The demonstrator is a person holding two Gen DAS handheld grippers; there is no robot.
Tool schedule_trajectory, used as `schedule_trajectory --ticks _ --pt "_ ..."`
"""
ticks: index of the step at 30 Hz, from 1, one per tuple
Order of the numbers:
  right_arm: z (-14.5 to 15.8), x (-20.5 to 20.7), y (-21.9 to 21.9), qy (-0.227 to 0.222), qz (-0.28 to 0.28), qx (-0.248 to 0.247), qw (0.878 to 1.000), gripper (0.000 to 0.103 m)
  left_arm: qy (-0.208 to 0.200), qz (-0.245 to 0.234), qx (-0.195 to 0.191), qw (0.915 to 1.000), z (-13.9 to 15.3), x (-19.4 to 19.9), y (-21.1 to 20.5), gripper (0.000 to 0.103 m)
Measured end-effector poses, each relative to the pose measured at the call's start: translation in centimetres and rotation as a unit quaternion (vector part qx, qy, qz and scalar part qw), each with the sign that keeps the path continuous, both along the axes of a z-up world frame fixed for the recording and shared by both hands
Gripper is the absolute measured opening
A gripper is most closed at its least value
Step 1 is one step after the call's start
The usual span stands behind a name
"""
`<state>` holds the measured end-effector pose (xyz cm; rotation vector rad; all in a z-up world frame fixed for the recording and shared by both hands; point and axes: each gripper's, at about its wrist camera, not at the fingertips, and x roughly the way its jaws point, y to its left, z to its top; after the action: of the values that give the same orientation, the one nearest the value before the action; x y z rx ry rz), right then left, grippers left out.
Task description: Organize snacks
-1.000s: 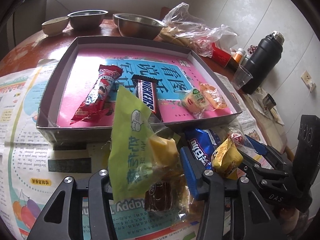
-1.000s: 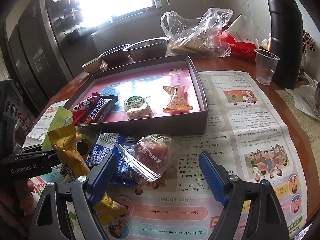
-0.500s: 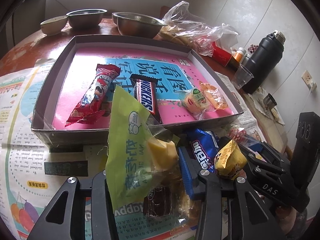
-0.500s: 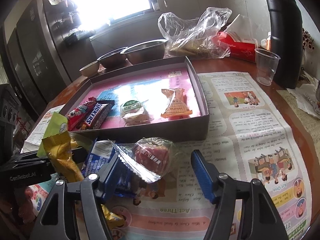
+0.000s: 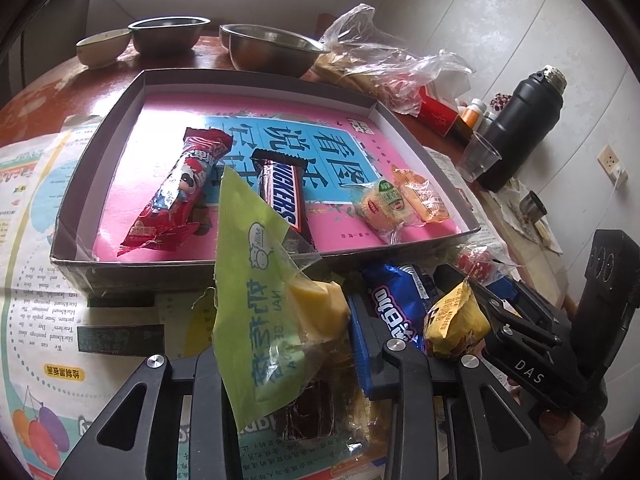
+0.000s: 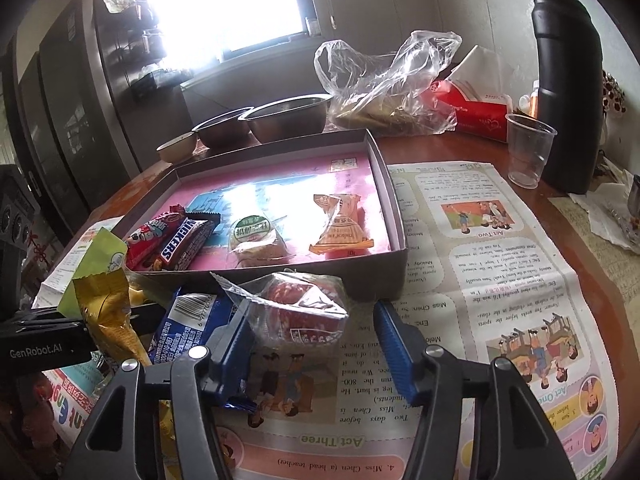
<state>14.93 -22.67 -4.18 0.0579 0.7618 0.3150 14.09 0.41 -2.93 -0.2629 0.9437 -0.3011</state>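
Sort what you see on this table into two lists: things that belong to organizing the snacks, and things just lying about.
Belongs to the job:
- tray
- Snickers bar
- red snack bar
- green packet
- blue packet
- yellow packet
- red wrapped sweet

Lying about:
- steel bowls
- black flask
- plastic cup
- plastic bag
- newspaper

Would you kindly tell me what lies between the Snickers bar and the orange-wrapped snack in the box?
A round green-labelled cake, clearest in the right wrist view.

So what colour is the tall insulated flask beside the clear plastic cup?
Matte black, clearest in the right wrist view.
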Motion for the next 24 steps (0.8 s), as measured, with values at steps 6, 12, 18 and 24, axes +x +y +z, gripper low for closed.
schedule_trajectory --ticks 6,12,18,24 --pt "0.2 -0.3 -0.5 -0.002 -0.005 0.004 1.0 0.059 -0.008 0.007 -0.008 0.9999 0.7 -0.5 0.8 0.034" --pt "0.6 -0.5 -0.8 -0.005 -0.006 0.008 1.0 0.059 -0.016 0.018 -0.007 0.9997 1.6 -1.0 1.7 0.034" --pt "0.9 -0.8 -0.9 -0.007 -0.006 0.01 1.0 0.059 -0.026 0.032 -0.003 0.9992 2.4 -1.5 2.6 0.035" --pt "1.3 -1.1 -1.1 -0.011 -0.006 0.011 1.0 0.06 -0.032 0.04 0.002 0.9987 2.9 -1.9 3.3 0.035"
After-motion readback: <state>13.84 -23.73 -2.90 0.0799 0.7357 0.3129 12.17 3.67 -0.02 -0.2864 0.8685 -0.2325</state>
